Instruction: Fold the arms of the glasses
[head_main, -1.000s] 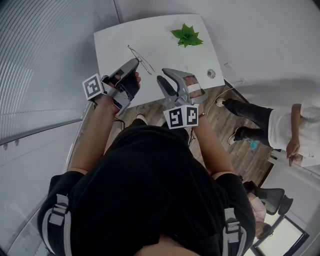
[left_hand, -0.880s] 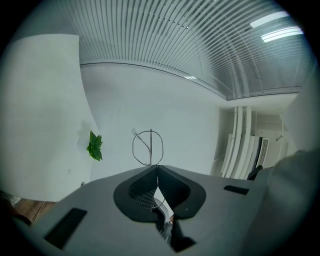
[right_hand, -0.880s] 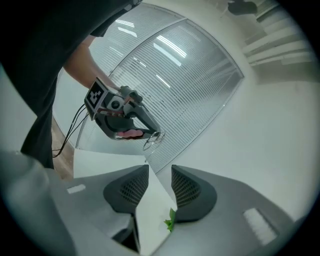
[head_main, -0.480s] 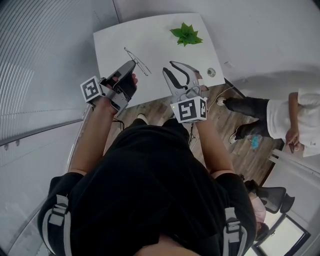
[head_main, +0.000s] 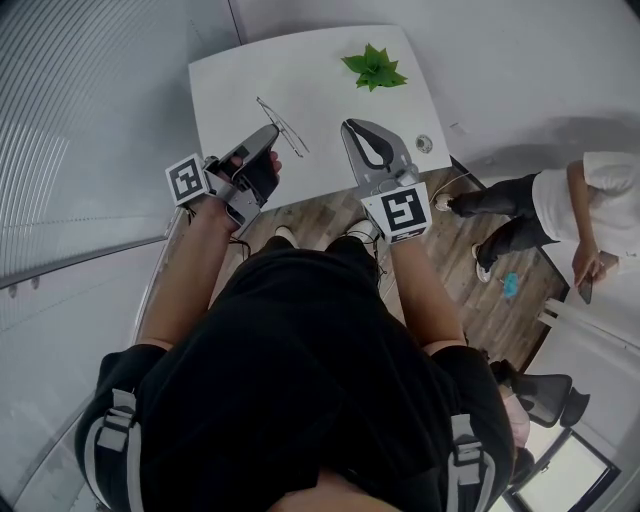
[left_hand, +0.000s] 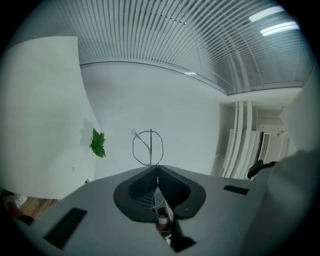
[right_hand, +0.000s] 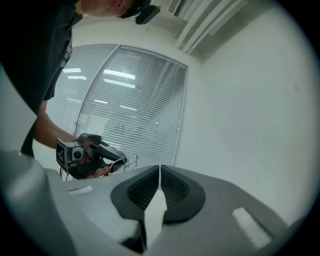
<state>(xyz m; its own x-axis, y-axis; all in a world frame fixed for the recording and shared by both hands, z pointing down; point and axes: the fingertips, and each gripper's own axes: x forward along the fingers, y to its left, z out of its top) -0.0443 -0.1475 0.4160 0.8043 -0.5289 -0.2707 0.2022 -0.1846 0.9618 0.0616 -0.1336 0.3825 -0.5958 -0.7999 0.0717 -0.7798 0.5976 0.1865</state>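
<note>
**Markings.** Each gripper's cube carries a black-and-white square marker pattern; letters or brand names cannot be made out.

**Left gripper** (head_main: 268, 132). The jaws are pressed together on the thin wire frame of the glasses (head_main: 283, 123). In the left gripper view the frame rises out of the closed tips (left_hand: 157, 167) as an upright wire ring (left_hand: 151, 147), with one slim bar slanting across it. The glasses are held above the white table (head_main: 230, 90).

**Right gripper** (head_main: 352, 126). The jaws have just been closing and now stand together with nothing between them (right_hand: 160, 168). The glasses lie to the left of these tips, apart from them. The right gripper view shows them at its left (right_hand: 129, 161), sticking out of the left gripper (right_hand: 107, 159).

**Surroundings.** A small green plant (head_main: 374, 70) stands near the far edge of the table, well apart from the glasses. A round fitting (head_main: 423, 144) sits near the right edge. A person (head_main: 590, 215) stands on the wooden floor (head_main: 500, 310) at right.
</note>
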